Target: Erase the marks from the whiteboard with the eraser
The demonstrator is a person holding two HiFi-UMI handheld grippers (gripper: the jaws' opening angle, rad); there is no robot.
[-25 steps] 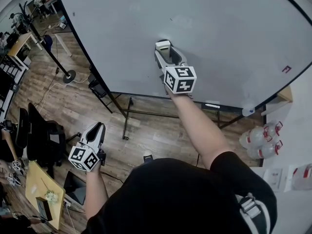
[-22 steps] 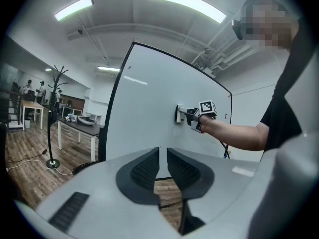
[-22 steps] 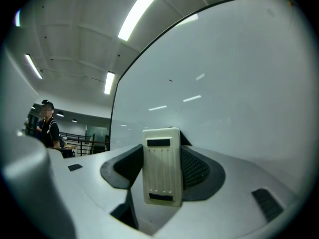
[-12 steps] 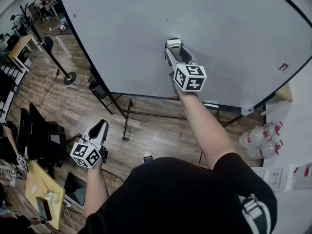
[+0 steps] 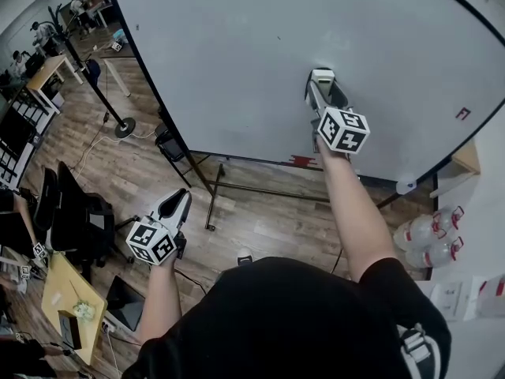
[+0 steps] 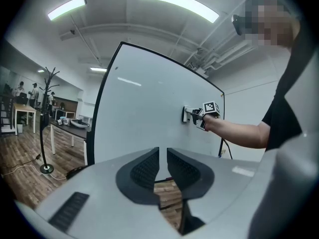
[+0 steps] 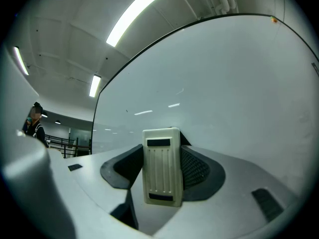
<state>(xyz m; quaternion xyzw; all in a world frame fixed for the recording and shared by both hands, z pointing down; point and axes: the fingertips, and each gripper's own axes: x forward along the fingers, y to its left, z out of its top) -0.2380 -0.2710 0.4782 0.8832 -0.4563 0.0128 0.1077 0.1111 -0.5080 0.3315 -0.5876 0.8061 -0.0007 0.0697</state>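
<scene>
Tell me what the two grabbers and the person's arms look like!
The left gripper and right gripper are smooth grey-white shells with dark ribbed pads. Each carries a white cube printed with black square markers. The person wears a black short-sleeved shirt, arms bare below it.

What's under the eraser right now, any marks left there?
The eraser, clamped in the right gripper, sits against the whiteboard. Board right around it looks clean; the patch beneath is covered.
</scene>
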